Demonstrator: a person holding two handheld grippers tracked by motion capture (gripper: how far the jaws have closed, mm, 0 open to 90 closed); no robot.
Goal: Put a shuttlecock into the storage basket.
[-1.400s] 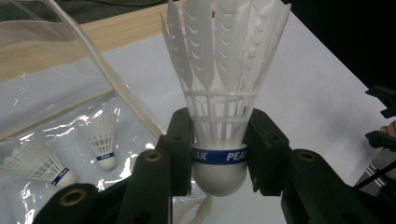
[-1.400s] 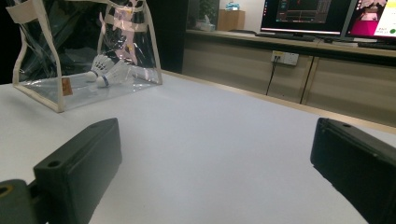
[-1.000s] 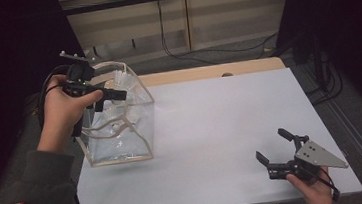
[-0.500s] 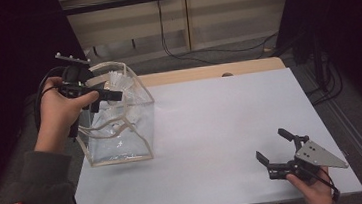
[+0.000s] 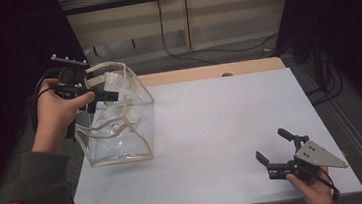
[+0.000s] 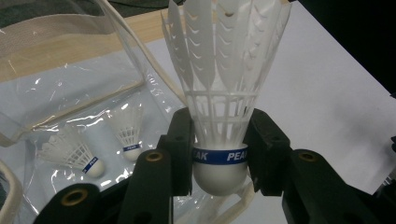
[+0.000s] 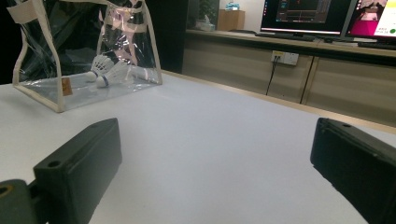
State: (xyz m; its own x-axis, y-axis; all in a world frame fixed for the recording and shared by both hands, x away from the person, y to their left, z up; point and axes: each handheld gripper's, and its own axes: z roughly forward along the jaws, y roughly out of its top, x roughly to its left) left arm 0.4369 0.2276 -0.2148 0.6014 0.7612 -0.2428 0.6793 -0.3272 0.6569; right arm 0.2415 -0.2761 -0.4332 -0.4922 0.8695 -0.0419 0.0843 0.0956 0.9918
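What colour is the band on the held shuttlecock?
Blue with white lettering, on the shuttlecock; clearest in the left gripper view.

Left gripper: black body, black cable looped behind the hand, flat grey plate with small studs on top. Its two jaws were black moulded blocks on black link arms, each arm carrying a brass-coloured ringed hole. Right gripper: black, two short black fingers, grey three-cornered plate with dark holes, thin black cable at the wrist. Left sleeve: dark grey-green, with a small round red badge, lettering possibly white, too small to read.
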